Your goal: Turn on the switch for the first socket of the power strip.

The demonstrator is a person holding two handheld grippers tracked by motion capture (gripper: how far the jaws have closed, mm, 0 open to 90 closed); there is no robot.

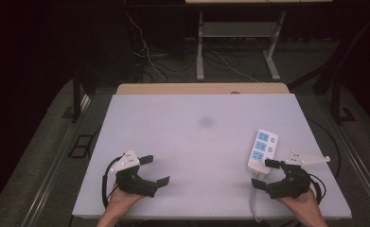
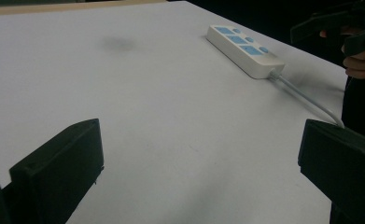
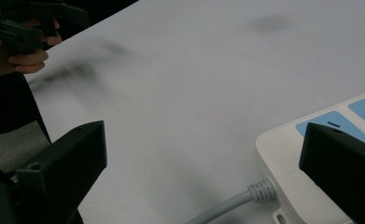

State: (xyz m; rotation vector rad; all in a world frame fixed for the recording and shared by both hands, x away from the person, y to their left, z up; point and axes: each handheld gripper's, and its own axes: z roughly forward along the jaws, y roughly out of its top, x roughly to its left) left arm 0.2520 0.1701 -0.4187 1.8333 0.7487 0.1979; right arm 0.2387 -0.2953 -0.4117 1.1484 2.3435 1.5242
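A white power strip (image 1: 263, 150) with blue socket faces lies on the right side of the white table (image 1: 197, 118); its grey cable (image 1: 254, 203) runs off the front edge. My right gripper (image 1: 265, 173) is open just in front of the strip's cable end. In the right gripper view, one jaw overlaps the power strip's (image 3: 287, 158) corner and the cable (image 3: 227, 205) passes between the jaws. My left gripper (image 1: 155, 170) is open near the front left with nothing between its jaws. From the left gripper view the power strip (image 2: 244, 49) lies far off to the right.
A faint dark smudge (image 1: 206, 122) marks the table's middle. A wooden edge (image 1: 201, 88) borders the table's far side. Beyond it, a metal desk frame (image 1: 200, 47) and loose cables (image 1: 149, 56) sit on the dark floor.
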